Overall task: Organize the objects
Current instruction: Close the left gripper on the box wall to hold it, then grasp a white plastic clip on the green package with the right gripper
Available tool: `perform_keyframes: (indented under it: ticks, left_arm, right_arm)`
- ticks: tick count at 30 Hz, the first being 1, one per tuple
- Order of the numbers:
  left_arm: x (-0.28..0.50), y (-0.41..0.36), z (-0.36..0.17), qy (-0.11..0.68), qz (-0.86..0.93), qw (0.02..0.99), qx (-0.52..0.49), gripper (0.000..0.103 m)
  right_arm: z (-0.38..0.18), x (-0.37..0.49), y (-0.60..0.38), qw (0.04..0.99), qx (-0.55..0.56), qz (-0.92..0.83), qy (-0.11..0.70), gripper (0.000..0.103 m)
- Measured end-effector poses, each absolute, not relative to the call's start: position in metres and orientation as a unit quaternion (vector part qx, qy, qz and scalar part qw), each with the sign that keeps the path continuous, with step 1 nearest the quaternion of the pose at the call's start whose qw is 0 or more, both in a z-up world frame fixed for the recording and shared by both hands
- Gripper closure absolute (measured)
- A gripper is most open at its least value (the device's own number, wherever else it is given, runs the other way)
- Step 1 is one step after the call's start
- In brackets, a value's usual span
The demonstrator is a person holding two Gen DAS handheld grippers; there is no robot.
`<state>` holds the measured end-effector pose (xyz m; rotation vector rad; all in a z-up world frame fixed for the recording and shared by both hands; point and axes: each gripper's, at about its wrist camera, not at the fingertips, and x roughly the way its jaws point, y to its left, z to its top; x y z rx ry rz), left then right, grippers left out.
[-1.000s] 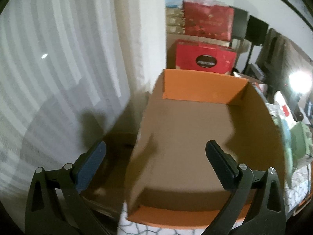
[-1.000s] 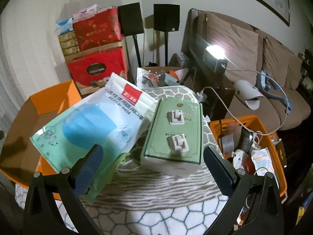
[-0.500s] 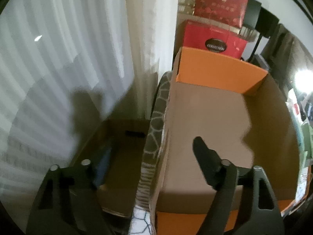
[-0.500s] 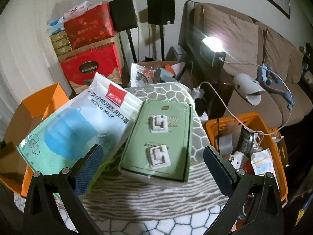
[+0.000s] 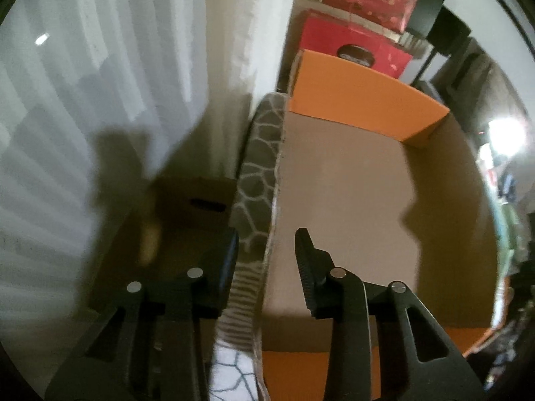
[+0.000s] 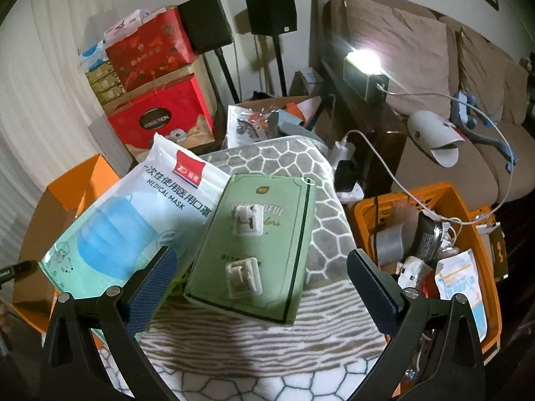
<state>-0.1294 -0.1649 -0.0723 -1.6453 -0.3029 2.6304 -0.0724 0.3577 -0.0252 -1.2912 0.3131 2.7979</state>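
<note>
Left gripper (image 5: 265, 260) fingers narrowed, straddling the left wall of the empty box (image 5: 351, 207), not gripping. Right gripper (image 6: 260, 287) fingers wide, holding nothing; green box (image 6: 254, 247) lies dead ahead at frame center, long axis along them, mask pack (image 6: 133, 220) to its left. Right is nearer.

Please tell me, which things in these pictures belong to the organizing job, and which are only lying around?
Likely part of the job:
- medical mask pack
- green box
- cardboard box, its near wall between the left gripper fingers
- right gripper, open, holding nothing

Only lying about, probably:
- red gift boxes
- speakers
- sofa
- orange crate of clutter
</note>
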Motion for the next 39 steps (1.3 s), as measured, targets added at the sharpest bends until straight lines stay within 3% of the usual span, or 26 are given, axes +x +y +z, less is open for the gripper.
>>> perform_keyframes:
  ticks: [2,6,12,14,17,24,27,28,29,39]
  left_arm:
    - [-0.132,-0.166,-0.073,-0.104,0.838,0.024,-0.535,0.071]
    - [-0.135,-0.169,-0.077,-0.116,0.826,0.046,-0.550,0.088]
    - [-0.135,-0.179,-0.082,-0.144,0.812,0.064,-0.562,0.090]
    - [-0.135,-0.181,-0.083,-0.144,0.811,0.066,-0.563,0.090]
    - [-0.136,-0.180,-0.083,-0.139,0.810,0.068,-0.565,0.093]
    - [-0.136,-0.183,-0.084,-0.138,0.809,0.069,-0.567,0.096]
    - [-0.137,-0.183,-0.085,-0.133,0.811,0.065,-0.567,0.097]
    - [-0.137,-0.182,-0.085,-0.133,0.811,0.064,-0.566,0.097]
    - [-0.136,-0.182,-0.085,-0.134,0.811,0.063,-0.566,0.097]
    - [-0.135,-0.177,-0.081,-0.130,0.814,0.060,-0.563,0.096]
  right_arm:
    - [-0.027,-0.074,0.360,0.017,-0.421,0.901,0.106,0.003]
    - [-0.032,-0.078,0.363,0.018,-0.432,0.895,0.107,0.011]
    - [-0.035,-0.077,0.363,0.011,-0.440,0.892,0.104,0.020]
    - [-0.035,-0.077,0.361,0.008,-0.442,0.892,0.095,0.026]
    - [-0.037,-0.080,0.354,0.002,-0.447,0.891,0.078,0.044]
    - [-0.040,-0.083,0.348,0.010,-0.448,0.893,0.045,0.052]
    - [-0.038,-0.083,0.349,0.015,-0.446,0.894,0.037,0.069]
    - [-0.037,-0.082,0.350,0.017,-0.445,0.895,0.035,0.079]
    - [-0.037,-0.082,0.351,0.018,-0.445,0.895,0.033,0.082]
    - [-0.035,-0.080,0.353,0.011,-0.445,0.895,0.032,0.082]
